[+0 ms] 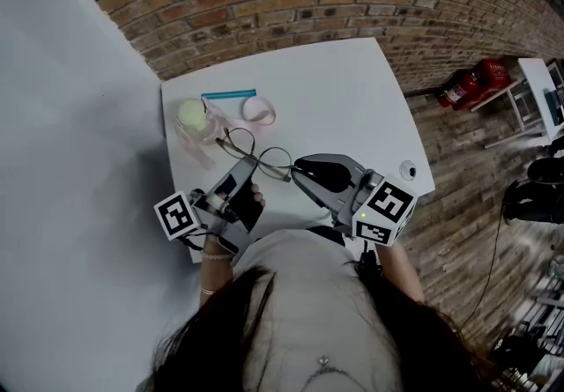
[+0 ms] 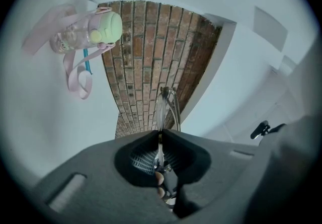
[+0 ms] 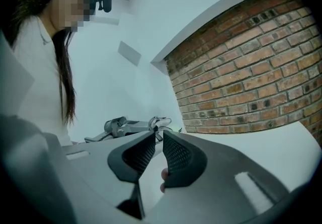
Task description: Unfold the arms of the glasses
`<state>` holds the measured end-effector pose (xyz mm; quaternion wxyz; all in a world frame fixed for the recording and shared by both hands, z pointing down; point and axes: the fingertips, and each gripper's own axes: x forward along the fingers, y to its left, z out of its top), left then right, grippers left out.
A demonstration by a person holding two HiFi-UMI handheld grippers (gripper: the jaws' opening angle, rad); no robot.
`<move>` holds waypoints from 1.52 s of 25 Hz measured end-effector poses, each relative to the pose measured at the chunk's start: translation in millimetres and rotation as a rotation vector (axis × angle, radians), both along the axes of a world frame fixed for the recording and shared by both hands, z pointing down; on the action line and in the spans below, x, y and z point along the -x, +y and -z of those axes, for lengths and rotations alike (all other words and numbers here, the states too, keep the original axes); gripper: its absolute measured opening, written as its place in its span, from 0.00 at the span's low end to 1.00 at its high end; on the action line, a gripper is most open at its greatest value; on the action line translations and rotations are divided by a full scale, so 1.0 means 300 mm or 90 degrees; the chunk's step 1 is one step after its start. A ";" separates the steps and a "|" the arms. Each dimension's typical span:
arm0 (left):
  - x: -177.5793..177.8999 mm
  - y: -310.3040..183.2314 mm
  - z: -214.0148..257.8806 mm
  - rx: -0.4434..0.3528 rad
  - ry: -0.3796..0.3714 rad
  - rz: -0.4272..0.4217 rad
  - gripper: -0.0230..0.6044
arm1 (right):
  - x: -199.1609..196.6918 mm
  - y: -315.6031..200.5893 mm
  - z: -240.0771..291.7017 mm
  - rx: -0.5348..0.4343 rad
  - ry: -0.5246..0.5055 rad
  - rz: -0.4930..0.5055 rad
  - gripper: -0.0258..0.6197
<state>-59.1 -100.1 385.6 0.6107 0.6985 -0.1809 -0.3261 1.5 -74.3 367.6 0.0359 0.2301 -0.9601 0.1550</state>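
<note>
Nearest the head camera, a marker cube (image 1: 175, 215) with black-and-white square patterns is carried on the left gripper (image 1: 249, 164), and a second such cube (image 1: 385, 210) on the right gripper (image 1: 297, 170). No readable letters are shown on either cube.

The glasses (image 1: 266, 159) are held over the near part of the white worktop (image 1: 352, 108), between the two grippers. A thin dark wire frame with two rounded clear lenses is seen from above. In the left gripper view the fingers of the left gripper (image 2: 161, 132) are pressed together on the frame, and the glasses (image 2: 167, 106) are seen almost edge-on, rising as narrow loops from the pinch. Whether the arms are folded cannot be told.

In the right gripper view the fingers of the right gripper (image 3: 159, 134) are set slightly apart with a narrow gap, and nothing is held in it. Beyond them the glasses (image 3: 160, 122) are seen at the tip of the left gripper (image 3: 121, 127); this side-on sight is given by no other view.

Farther along the worktop a clear bottle (image 1: 192, 114) with a pale green cap is laid on its side, with a pink strap (image 1: 258, 110) and a blue stick (image 1: 229, 94) just beside it. Print on the bottle (image 2: 90, 31) is shown only in the left gripper view and is too small to be read.

Beyond the worktop a red fire extinguisher (image 1: 471, 84) is seen beside the brick.
</note>
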 end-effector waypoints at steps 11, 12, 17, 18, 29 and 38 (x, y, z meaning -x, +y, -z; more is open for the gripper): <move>-0.001 -0.001 -0.011 0.005 -0.011 0.003 0.07 | 0.003 0.011 0.015 -0.008 -0.006 0.012 0.11; -0.004 0.000 -0.014 0.006 -0.013 0.002 0.07 | 0.000 0.010 0.021 -0.009 -0.010 0.012 0.11; -0.015 0.002 -0.027 0.006 -0.028 -0.004 0.07 | -0.012 0.006 0.055 -0.023 -0.031 0.010 0.11; -0.017 0.003 -0.029 0.006 -0.032 -0.005 0.07 | -0.015 0.005 0.061 -0.023 -0.036 0.010 0.11; -0.045 0.011 -0.055 0.008 -0.069 -0.022 0.07 | -0.037 -0.009 0.119 -0.031 -0.079 0.002 0.10; -0.068 0.018 -0.072 0.012 -0.093 -0.043 0.07 | -0.058 -0.031 0.149 -0.029 -0.110 -0.011 0.10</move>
